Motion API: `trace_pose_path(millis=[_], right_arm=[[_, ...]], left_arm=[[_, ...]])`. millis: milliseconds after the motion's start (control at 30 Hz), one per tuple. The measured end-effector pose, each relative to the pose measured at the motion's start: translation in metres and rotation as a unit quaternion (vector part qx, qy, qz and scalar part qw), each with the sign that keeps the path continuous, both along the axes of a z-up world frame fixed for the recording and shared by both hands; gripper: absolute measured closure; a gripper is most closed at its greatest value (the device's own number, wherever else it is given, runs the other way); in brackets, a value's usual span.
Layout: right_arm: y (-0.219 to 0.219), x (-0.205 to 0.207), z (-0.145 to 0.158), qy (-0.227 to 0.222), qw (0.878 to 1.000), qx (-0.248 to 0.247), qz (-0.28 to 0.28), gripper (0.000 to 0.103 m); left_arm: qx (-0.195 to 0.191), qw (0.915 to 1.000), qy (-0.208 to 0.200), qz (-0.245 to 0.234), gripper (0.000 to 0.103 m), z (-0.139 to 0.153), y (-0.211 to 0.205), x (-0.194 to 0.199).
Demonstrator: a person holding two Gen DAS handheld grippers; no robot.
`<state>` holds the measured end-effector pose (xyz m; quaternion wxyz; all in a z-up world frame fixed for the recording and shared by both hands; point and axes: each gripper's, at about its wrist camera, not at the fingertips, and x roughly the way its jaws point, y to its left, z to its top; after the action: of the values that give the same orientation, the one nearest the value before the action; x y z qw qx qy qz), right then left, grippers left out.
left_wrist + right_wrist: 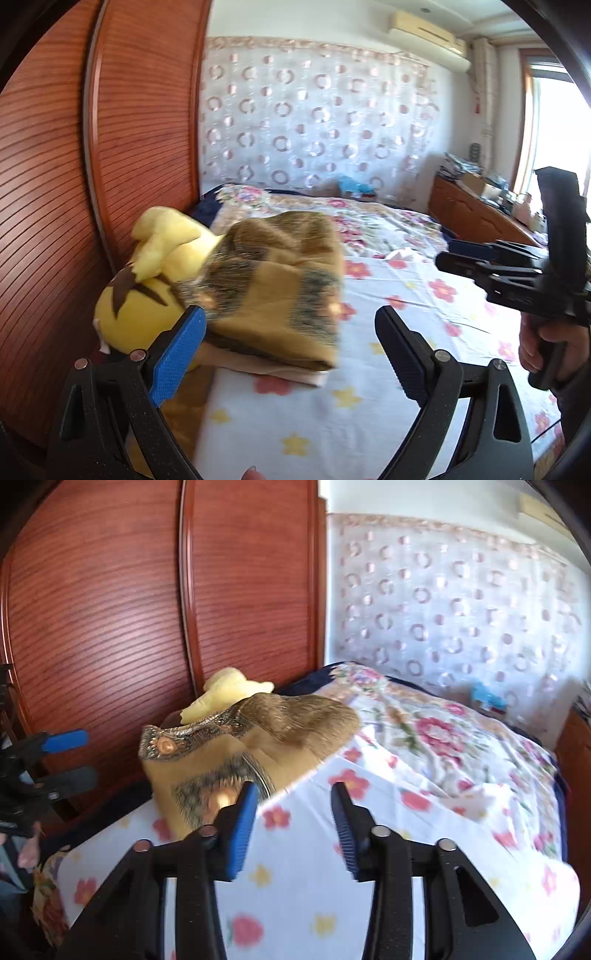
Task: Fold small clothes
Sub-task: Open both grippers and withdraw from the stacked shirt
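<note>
My left fingers [290,345] stand wide apart with nothing between them, hovering just in front of the folded brown garment [273,295], which lies on the bed [332,424] against the yellow plush toy [147,291] by the wooden wardrobe doors [140,129]. It looks like a finished fold set to the bed's edge, likely parked there to keep the floral sheet free for the next piece. My right fingers [293,827] are partly parted and empty too, blue pads either side of bare sheet, with the garment's corner just beyond the left pad. In the left wrist view the right tool sits off to the side, my hand [543,350] wrapped round its handle, well apart from the cloth. A paler layer peeks from under the garment's near edge, so the stack may hold more than one piece. No brand, label or writing is readable anywhere; the blur hides fine detail.
</note>
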<state>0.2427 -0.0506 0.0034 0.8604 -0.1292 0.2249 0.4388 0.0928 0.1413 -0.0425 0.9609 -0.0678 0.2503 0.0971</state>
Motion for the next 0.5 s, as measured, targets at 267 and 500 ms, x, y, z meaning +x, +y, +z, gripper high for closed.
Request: trace_pose_path(millis=[267,500], right_arm=[[-0.079,-0.068,0.003,-0.012,0.995,0.025,-0.093,0.035],[-0.131,-0.119,0.015,-0.025,0.981,0.058,-0.182,0.028]], left_arm=[[0.019,0.9986,-0.008,-0.048,0.01,0.013,-0.065,-0.001],[0.033,0.9973,-0.027,-0.059,0.01,0.028,-0.105,-0.014]])
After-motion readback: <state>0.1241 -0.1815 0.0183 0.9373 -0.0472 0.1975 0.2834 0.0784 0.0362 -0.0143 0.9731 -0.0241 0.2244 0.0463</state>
